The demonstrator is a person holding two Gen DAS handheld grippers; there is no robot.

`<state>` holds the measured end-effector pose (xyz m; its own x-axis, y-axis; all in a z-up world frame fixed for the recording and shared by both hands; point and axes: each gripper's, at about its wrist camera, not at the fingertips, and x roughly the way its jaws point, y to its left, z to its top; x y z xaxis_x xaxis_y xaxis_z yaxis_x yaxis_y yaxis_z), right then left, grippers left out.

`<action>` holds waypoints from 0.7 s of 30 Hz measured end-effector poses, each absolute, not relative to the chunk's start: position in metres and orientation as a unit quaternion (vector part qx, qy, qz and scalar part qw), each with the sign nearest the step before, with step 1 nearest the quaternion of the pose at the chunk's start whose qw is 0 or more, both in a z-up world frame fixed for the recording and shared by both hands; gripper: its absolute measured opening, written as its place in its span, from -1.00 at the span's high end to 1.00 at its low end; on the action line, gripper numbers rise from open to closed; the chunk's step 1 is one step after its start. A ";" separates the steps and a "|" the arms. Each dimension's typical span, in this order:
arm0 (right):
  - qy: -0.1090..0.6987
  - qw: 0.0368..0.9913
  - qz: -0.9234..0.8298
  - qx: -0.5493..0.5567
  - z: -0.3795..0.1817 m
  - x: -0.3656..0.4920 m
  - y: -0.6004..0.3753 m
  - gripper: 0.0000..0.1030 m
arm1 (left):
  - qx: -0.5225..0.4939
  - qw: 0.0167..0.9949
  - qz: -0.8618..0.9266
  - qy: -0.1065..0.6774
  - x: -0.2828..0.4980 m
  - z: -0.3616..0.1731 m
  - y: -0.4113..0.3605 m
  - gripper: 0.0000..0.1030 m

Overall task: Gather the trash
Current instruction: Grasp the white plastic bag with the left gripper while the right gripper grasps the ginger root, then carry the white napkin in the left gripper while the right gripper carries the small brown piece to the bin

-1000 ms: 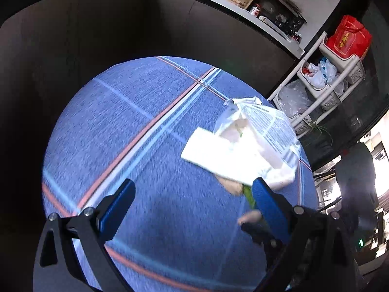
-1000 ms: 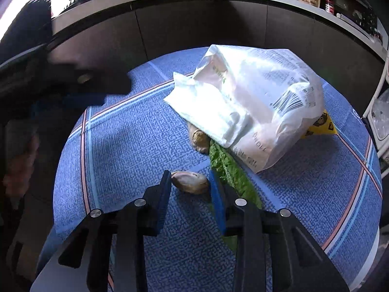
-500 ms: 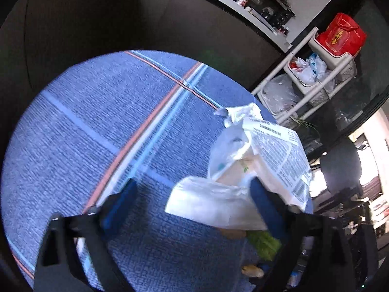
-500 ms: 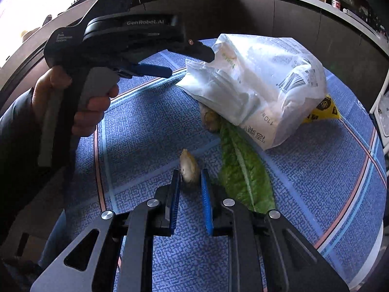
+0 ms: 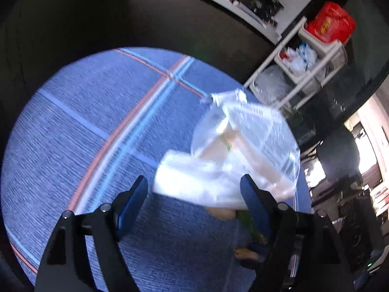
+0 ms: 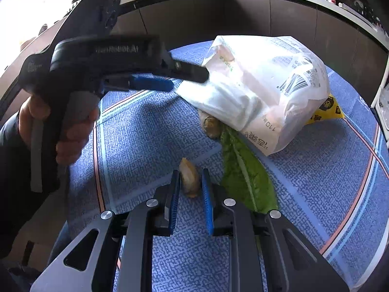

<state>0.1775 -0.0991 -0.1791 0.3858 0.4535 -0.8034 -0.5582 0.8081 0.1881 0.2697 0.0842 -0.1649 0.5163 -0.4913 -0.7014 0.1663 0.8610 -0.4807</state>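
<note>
My right gripper (image 6: pixel 190 182) had clenched on the peel scrap (image 6: pixel 189 181) just beside the plastic bag (image 6: pixel 262 90), while my left gripper (image 5: pixel 194 189), jaws spread, had closed in on the bag's mouth.

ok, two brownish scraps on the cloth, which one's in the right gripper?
The pale pointed scrap, between the right gripper pads, left of the lettuce leaf. The other brown scrap lies farther off, tucked against the white bag, ungripped.

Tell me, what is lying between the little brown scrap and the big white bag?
In the right wrist view, a green lettuce leaf and another brownish scrap lie between the scrap in the right hand-held gripper and the white bag.
</note>
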 end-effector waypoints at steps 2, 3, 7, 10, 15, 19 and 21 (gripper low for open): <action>0.463 0.831 0.305 -0.055 -0.178 0.177 -0.105 0.67 | -0.197 0.852 -0.194 0.444 0.276 -0.159 0.093 -0.59; 0.463 0.831 0.304 -0.054 -0.179 0.175 -0.105 0.67 | -0.207 0.852 -0.198 0.438 0.280 -0.157 0.098 -0.60; 0.465 0.830 0.303 -0.056 -0.179 0.176 -0.103 0.67 | -0.233 0.833 -0.237 0.442 0.303 -0.160 0.103 -0.61; 0.465 0.829 0.304 -0.059 -0.181 0.175 -0.100 0.67 | -0.253 0.806 -0.275 0.460 0.310 -0.174 0.098 -0.45; 0.465 0.829 0.305 -0.059 -0.184 0.173 -0.098 0.67 | -0.242 0.785 -0.305 0.481 0.290 -0.186 0.089 -0.12; 0.465 0.829 0.305 -0.056 -0.183 0.171 -0.099 0.67 | -0.209 0.791 -0.312 0.483 0.267 -0.180 0.080 -0.12; 0.466 0.829 0.304 -0.055 -0.180 0.169 -0.099 0.66 | -0.186 0.794 -0.318 0.483 0.255 -0.175 0.073 -0.12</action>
